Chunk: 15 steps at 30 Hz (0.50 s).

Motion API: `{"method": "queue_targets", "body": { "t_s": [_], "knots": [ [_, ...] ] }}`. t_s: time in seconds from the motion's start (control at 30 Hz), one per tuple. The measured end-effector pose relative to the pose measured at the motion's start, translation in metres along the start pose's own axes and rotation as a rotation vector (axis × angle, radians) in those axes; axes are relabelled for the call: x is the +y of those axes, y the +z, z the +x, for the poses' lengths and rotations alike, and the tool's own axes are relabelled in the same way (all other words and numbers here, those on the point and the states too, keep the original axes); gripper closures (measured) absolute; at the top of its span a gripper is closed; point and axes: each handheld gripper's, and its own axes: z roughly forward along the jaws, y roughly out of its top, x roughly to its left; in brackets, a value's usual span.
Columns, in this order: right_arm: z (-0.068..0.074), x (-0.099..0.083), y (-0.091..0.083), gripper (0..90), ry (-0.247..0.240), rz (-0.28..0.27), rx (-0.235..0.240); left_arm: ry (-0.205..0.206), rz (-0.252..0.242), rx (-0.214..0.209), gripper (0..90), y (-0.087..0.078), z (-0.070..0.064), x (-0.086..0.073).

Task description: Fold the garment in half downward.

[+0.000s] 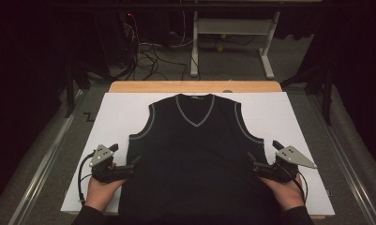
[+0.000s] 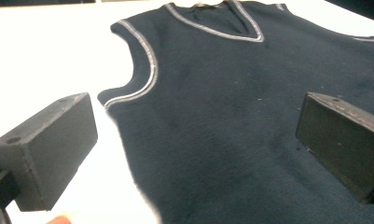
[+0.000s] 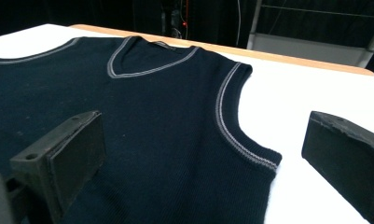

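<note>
A dark navy sleeveless V-neck vest (image 1: 197, 154) with grey trim lies flat, neck away from me, on a white sheet (image 1: 279, 112). My left gripper (image 1: 133, 164) is at the vest's left side edge below the armhole, jaws open. In the left gripper view the vest (image 2: 231, 107) and its side edge lie between and below the spread jaws of the left gripper (image 2: 196, 140). My right gripper (image 1: 252, 161) is at the opposite side edge, also open. The right gripper view has the vest (image 3: 142, 116) and its trimmed armhole (image 3: 231, 126) ahead of the open right gripper (image 3: 203, 154).
The white sheet covers a wooden table whose far edge (image 1: 195, 86) shows beyond the collar. Past it stand a metal desk frame (image 1: 232, 42) and a tangle of floor cables (image 1: 148, 56). Metal rails (image 1: 45, 159) run along both sides of the table.
</note>
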Motion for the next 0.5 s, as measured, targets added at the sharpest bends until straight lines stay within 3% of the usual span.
{"method": "queue_targets", "body": {
  "t_s": [0.03,0.27,0.4,0.5],
  "knots": [
    [-0.001,0.001,0.002,0.4,-0.001,0.002,-0.006,-0.027,0.009,-0.004,0.0,0.000,0.004,0.001],
    [-0.010,0.009,0.015,2.4,0.019,0.046,-0.034,-0.080,0.025,0.025,0.0,0.007,0.015,0.006],
    [-0.015,0.009,0.023,3.4,0.029,0.077,-0.037,-0.067,0.042,0.047,1.1,0.014,0.015,0.008],
    [-0.020,0.006,0.032,10.0,0.032,0.112,-0.038,-0.061,0.039,0.037,13.5,0.015,0.015,0.008]
  ]
}}
